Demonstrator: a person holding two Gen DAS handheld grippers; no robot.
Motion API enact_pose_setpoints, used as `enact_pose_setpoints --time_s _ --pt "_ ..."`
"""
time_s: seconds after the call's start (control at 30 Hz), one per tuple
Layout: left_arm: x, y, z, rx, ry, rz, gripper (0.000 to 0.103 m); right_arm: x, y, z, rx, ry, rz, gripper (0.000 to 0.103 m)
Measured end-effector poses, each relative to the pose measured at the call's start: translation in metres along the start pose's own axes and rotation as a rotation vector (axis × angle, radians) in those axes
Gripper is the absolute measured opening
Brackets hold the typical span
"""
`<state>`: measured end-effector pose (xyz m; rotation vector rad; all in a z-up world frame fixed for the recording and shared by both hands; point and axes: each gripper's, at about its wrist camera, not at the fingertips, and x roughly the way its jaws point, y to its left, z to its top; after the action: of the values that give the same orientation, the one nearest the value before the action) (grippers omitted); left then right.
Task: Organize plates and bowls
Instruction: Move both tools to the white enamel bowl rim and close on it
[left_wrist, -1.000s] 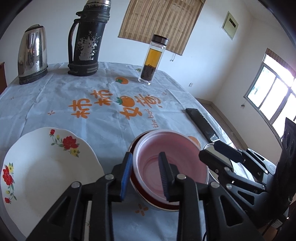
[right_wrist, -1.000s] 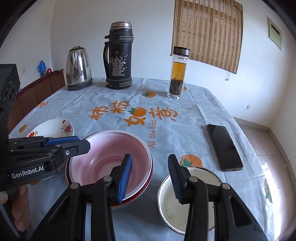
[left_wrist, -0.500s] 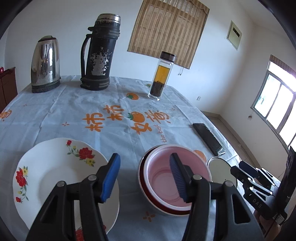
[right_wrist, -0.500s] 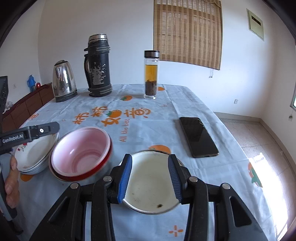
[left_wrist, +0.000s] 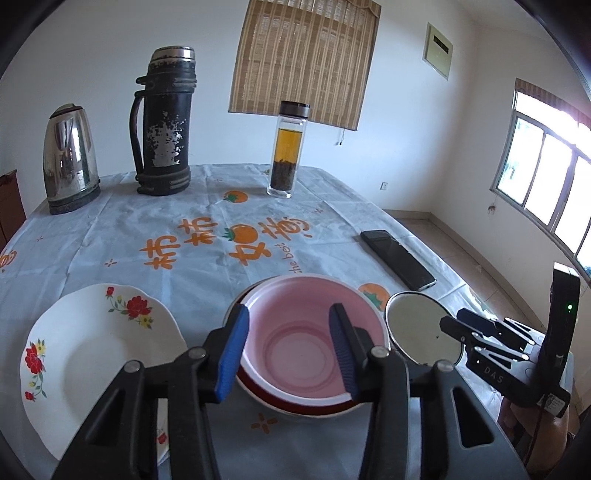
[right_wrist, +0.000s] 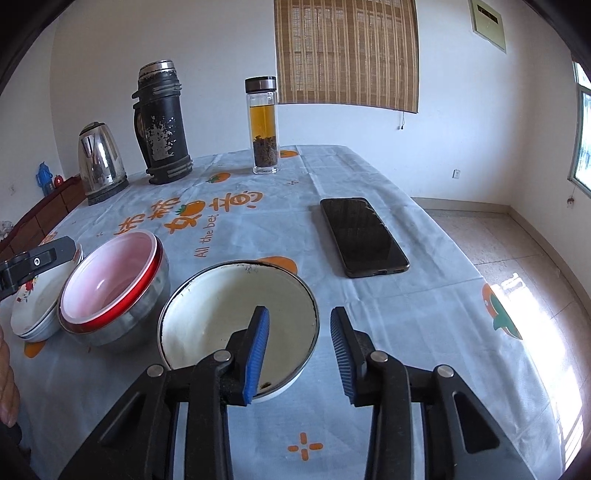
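A pink bowl (left_wrist: 314, 339) (right_wrist: 110, 273) is nested in a red-rimmed steel bowl. To its left lies a white flowered plate (left_wrist: 92, 354) (right_wrist: 33, 317), and to its right a white enamel bowl (left_wrist: 421, 332) (right_wrist: 229, 314). My left gripper (left_wrist: 288, 350) hovers in front of the pink bowl. Its jaws are closing with nothing between them, and its fingertip (right_wrist: 37, 262) shows over the plate. My right gripper (right_wrist: 299, 354) (left_wrist: 461, 328) straddles the enamel bowl's near right rim, one pad inside and one outside. Its jaws are closing, with a gap still on both sides.
At the back of the table stand a steel kettle (left_wrist: 70, 158), a black thermos (left_wrist: 162, 122) and a glass tea bottle (left_wrist: 288, 147). A black phone (right_wrist: 364, 236) lies to the right of the bowls. The table edge (right_wrist: 480, 277) drops to the floor on the right.
My right gripper swung from the pink bowl over to the enamel bowl, came lower and narrowed. My left gripper drew back from the pink bowl, widened, then narrowed again.
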<state>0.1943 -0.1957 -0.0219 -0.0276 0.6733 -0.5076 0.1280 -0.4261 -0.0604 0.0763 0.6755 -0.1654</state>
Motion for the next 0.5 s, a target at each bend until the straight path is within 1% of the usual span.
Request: enact_pose_setpoints --time_s 0.07,0.13,0.17,0.2,0.27,0.3,0.4,0.5 --pt "0.0 -0.008 -0.001 0.008 0.004 -0.003 0.039 0.003 -0.002 -0.001 0.007 0.009 -0.007 0.03" --pt "0.0 -0.02 -0.003 0.026 0.011 -0.006 0.034 0.006 -0.003 -0.002 0.013 0.02 0.0 0.029" --pt "-0.001 -0.027 -0.003 0.037 0.01 -0.01 0.034 0.007 -0.003 -0.002 0.016 0.022 0.005 0.028" --pt "-0.003 -0.033 -0.004 0.048 0.008 -0.018 0.034 0.007 -0.003 -0.002 0.016 0.022 0.008 0.022" --pt "-0.004 -0.047 -0.005 0.069 0.016 -0.043 0.034 0.01 -0.002 -0.002 0.013 0.035 0.008 0.019" --pt "-0.004 -0.054 -0.006 0.082 0.025 -0.061 0.031 0.011 -0.002 -0.002 0.012 0.038 0.007 0.015" --pt "0.003 -0.073 -0.011 0.112 0.065 -0.104 0.018 0.012 -0.005 -0.001 0.012 0.04 -0.001 0.009" --pt "0.012 -0.086 -0.017 0.134 0.1 -0.109 0.014 0.011 -0.007 -0.002 0.004 0.04 -0.019 0.008"
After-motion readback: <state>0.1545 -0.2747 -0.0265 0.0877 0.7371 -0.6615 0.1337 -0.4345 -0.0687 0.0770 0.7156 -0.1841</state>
